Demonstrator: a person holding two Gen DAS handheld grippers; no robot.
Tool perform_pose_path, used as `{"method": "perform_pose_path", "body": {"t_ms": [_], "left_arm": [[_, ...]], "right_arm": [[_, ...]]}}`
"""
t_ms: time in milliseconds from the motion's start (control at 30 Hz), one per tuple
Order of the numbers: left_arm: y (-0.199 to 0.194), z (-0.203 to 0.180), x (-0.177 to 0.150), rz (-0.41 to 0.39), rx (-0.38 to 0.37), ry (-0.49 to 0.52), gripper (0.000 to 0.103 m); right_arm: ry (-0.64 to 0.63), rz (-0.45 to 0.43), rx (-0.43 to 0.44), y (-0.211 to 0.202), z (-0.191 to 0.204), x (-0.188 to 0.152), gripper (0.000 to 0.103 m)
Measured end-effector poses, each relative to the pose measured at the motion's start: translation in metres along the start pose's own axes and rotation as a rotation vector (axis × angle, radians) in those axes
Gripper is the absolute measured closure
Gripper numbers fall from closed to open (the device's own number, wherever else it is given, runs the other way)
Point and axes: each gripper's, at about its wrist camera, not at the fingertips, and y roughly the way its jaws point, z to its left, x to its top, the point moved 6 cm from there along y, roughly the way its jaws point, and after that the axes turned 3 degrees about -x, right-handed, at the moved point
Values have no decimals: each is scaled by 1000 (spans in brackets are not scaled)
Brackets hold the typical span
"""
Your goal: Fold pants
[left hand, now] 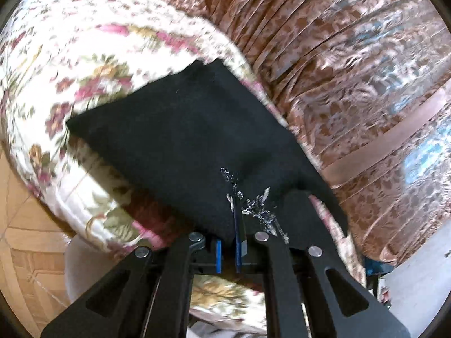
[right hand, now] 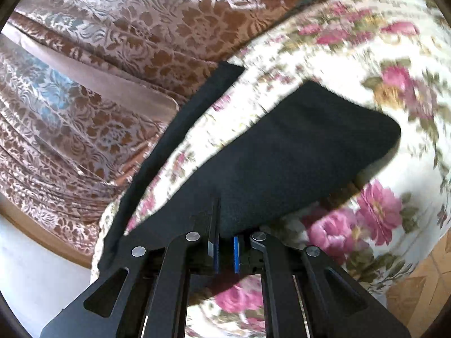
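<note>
We are holding the black pants [left hand: 180, 146] mid-fold over the floral bed [left hand: 93, 56], both grippers' jaws clamped on fabric, with flattening left.

Motion blur smeared the floral bedspread [left hand: 84, 56] in both views, the black pants [right hand: 296, 146] hid each gripper's fingertips, and the brown curtain [left hand: 352, 70] ran past the frame edges.
</note>
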Motion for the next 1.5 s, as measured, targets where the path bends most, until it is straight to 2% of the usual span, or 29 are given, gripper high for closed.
{"method": "perform_pose_path", "body": {"t_ms": [67,100,167,233,300,400,433,467,500,533,600,667,700,767,833,900,933,967,1000,1033,1067,1133,1233,1300,1367,1400,1433,1500], "left_arm": [[2,3,-3,0,5,3,93],[0,4,-3,-15,35,21,89],[-9,3,1,-53,74,44,64],[-28,2,12,-128,104,48,52],[-44,-1,23,-191,124,56,50],[-60,-17,38,-254,199,113,35],[-61,-23,41,-258,219,135,23],[-61,-31,44,-258,247,161,16],[-62,-40,46,-265,271,191,16],[-61,-54,48,-284,282,237,14],[-58,-80,50,-310,306,325,4],[-46,-106,51,-327,378,420,2],[-39,-115,51,-326,386,458,2],[-12,-134,51,-267,343,517,2],[19,-143,49,-182,310,531,2],[48,-147,46,-104,281,530,2],[65,-150,45,-69,278,532,2],[79,-153,43,-50,274,544,2],[91,-157,42,-42,275,561,2],[105,-158,44,-45,301,585,2],[119,-161,47,-48,335,604,2],[141,-158,49,-26,374,611,2],[163,-142,50,32,416,560,2],[173,-131,47,74,428,534,2],[176,-133,44,69,422,531,2],[175,-133,43,67,422,533,2],[176,-132,41,63,425,537,2],[177,-132,38,56,431,545,2]], "right_arm": [[15,12,-6,7,-8,-4,97],[26,14,0,7,-11,-5,97],[78,14,31,6,-17,-4,86],[152,-16,47,-1,-27,3,64],[222,-74,51,-11,-42,16,59],[250,-107,-3,-14,-59,29,59],[253,-117,-11,-12,-62,36,60],[246,-114,-14,-10,-62,40,64],[218,-110,-32,-8,-60,43,83],[163,-116,-78,-7,-54,48,93],[83,-159,-122,-14,-45,56,93],[20,-205,-165,-23,-37,62,93],[16,-203,-183,-23,-37,62,93],[33,-153,-255,-15,-50,60,93],[52,-93,-327,-5,-65,53,90],[94,-108,-322,-9,-71,50,85],[108,-134,-341,-14,-71,52,73],[116,-209,-435,-29,-72,56,64],[121,-265,-501,-41,-70,58,51],[130,-342,-554,-55,-68,62,50],[126,-426,-552,-70,-61,69,50],[71,-468,-524,-76,-41,78,50],[-60,-384,-412,-49,-3,86,50],[-123,-291,-318,-18,23,83,50],[-180,-188,-243,23,50,78,50],[-192,-145,-215,39,61,73,47],[-213,-74,-174,66,76,69,38],[-255,27,-121,110,104,60,34]]}}
